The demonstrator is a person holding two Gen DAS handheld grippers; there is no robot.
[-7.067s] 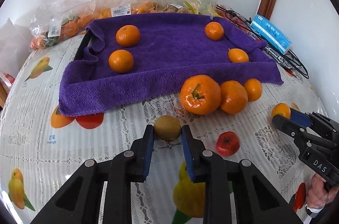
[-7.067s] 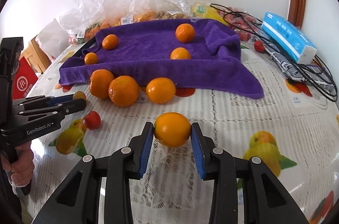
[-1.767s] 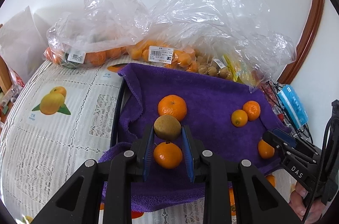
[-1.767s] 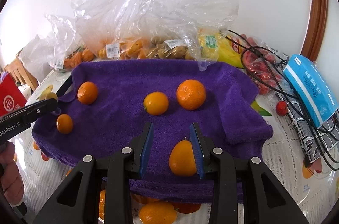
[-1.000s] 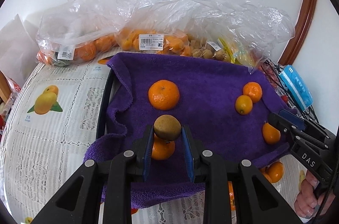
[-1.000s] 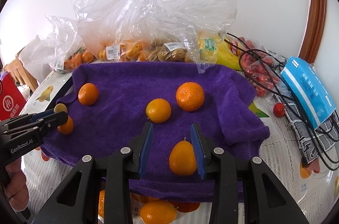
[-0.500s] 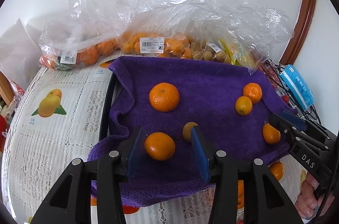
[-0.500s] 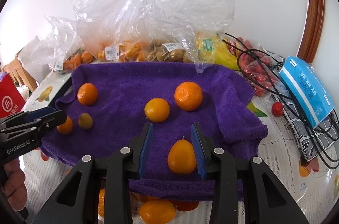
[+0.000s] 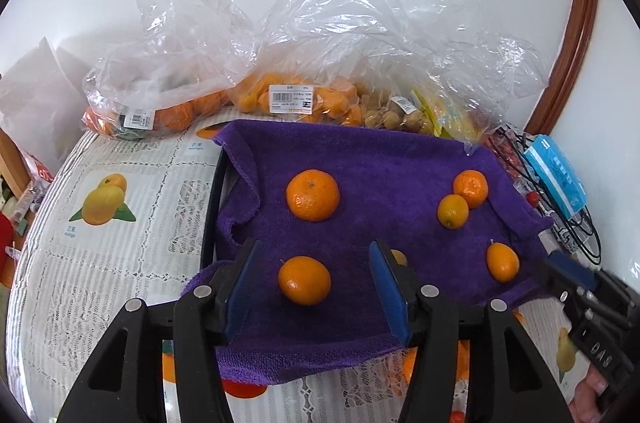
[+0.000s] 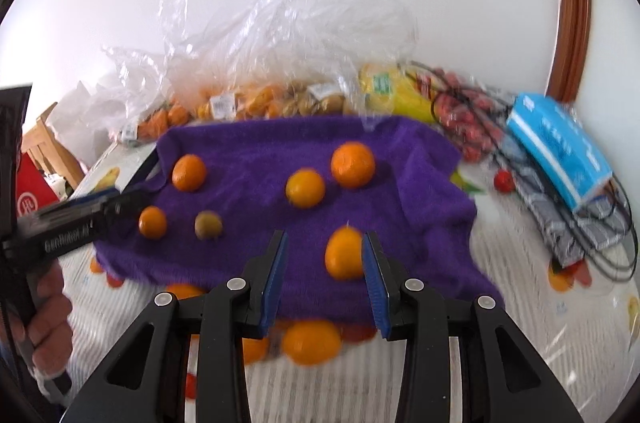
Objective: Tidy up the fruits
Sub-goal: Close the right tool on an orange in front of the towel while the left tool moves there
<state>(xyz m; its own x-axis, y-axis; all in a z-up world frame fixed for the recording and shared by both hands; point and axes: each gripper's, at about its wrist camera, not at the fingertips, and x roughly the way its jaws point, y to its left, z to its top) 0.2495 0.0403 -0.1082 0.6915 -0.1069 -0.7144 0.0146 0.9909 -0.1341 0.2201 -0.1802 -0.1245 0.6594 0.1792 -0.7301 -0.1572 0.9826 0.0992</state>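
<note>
A purple towel (image 9: 380,159) (image 10: 248,151) carries several oranges. My left gripper (image 9: 316,251) hovers over its near left part with the jaws opening and nothing gripped. One orange (image 9: 304,280) lies on the towel below the gap. A small brownish-green fruit (image 9: 399,257) (image 10: 208,224) rests on the towel, half hidden behind my left gripper's right finger. My right gripper (image 10: 324,237) hangs over the towel's near edge, jaws a little apart and empty. An oval orange (image 10: 344,253) lies on the cloth beside its right finger. The right wrist view is blurred.
Clear plastic bags of fruit (image 9: 304,103) line the wall behind the towel. A blue pack (image 10: 560,151) and black cables (image 10: 608,223) lie to the right. Loose oranges (image 10: 312,341) sit on the tablecloth in front of the towel. A black tray edge (image 9: 212,207) shows at the towel's left.
My left jaws have spread and let the brownish-green fruit drop onto the towel. My right gripper has shifted sideways, so the oval orange now sits by its right finger.
</note>
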